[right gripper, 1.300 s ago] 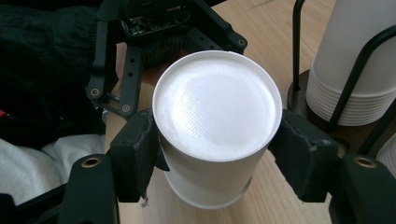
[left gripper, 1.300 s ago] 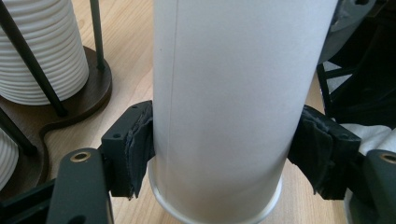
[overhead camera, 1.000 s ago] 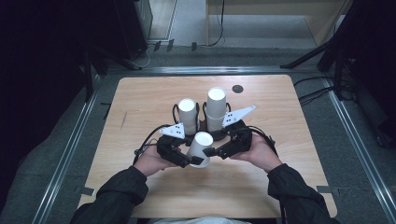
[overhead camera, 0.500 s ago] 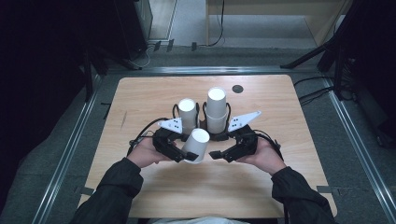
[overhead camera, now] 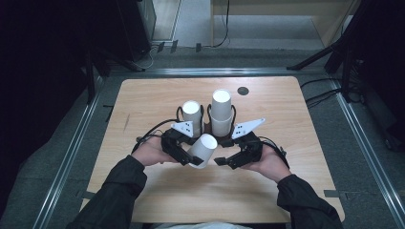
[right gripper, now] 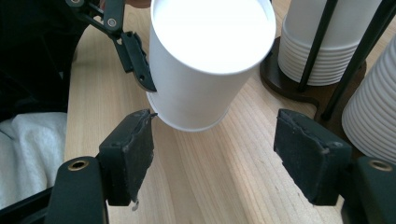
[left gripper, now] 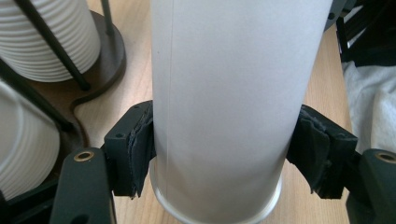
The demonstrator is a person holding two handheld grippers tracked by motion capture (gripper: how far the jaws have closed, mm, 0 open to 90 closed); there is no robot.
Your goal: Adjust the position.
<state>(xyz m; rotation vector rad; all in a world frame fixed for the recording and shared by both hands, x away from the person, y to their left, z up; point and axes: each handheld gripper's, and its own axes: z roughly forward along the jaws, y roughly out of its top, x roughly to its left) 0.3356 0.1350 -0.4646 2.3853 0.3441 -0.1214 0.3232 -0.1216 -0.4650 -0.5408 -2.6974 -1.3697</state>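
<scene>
One smooth white paper cup (overhead camera: 201, 149) between padded jaws

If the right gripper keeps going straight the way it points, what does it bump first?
Probably the white paper cup held by the left gripper; it sits just ahead of the right gripper.

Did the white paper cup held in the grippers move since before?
Yes. The white paper cup slid toward the person, away from the black cup rack.
</scene>
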